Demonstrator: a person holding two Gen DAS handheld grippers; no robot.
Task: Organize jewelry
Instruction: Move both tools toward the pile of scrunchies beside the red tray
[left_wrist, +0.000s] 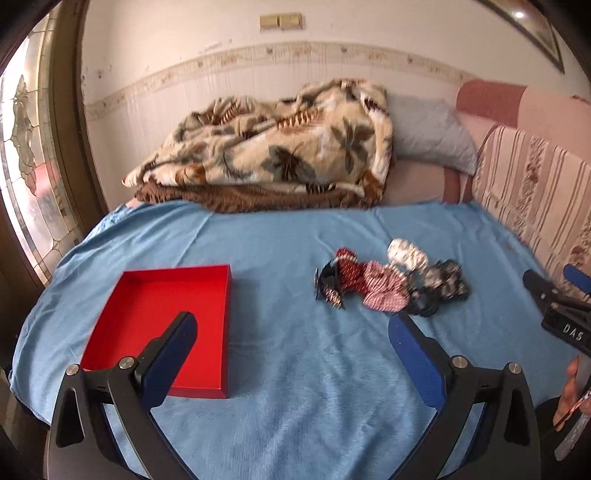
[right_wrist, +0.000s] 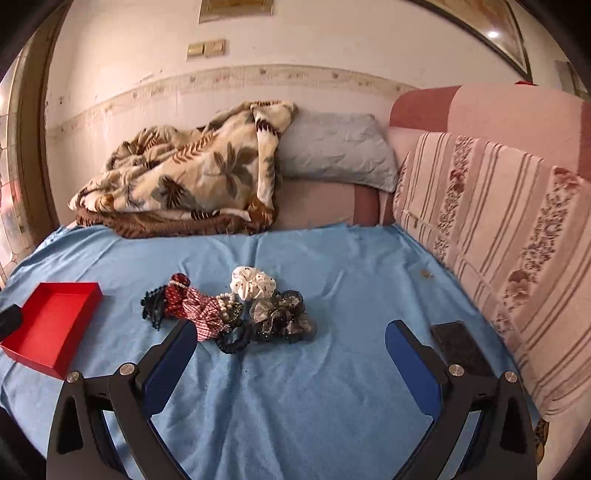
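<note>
A pile of hair accessories (right_wrist: 229, 310) lies on the blue cloth (right_wrist: 332, 369): a black claw clip (right_wrist: 153, 306), red scrunchies (right_wrist: 192, 306), a white dotted scrunchie (right_wrist: 253, 286), pearl beads (right_wrist: 227, 306) and dark scrunchies (right_wrist: 284, 319). The pile also shows in the left wrist view (left_wrist: 388, 284). An empty red tray (left_wrist: 162, 325) sits at the left; it also shows in the right wrist view (right_wrist: 51, 328). My left gripper (left_wrist: 291, 325) is open, its left finger over the tray. My right gripper (right_wrist: 291, 332) is open, just short of the pile.
A leaf-patterned blanket (right_wrist: 184, 177) and a grey pillow (right_wrist: 332, 147) lie at the back. A striped sofa cushion (right_wrist: 498, 229) borders the right side. A dark phone (right_wrist: 461, 347) lies near the right finger. The right gripper shows at the left wrist view's right edge (left_wrist: 554, 306).
</note>
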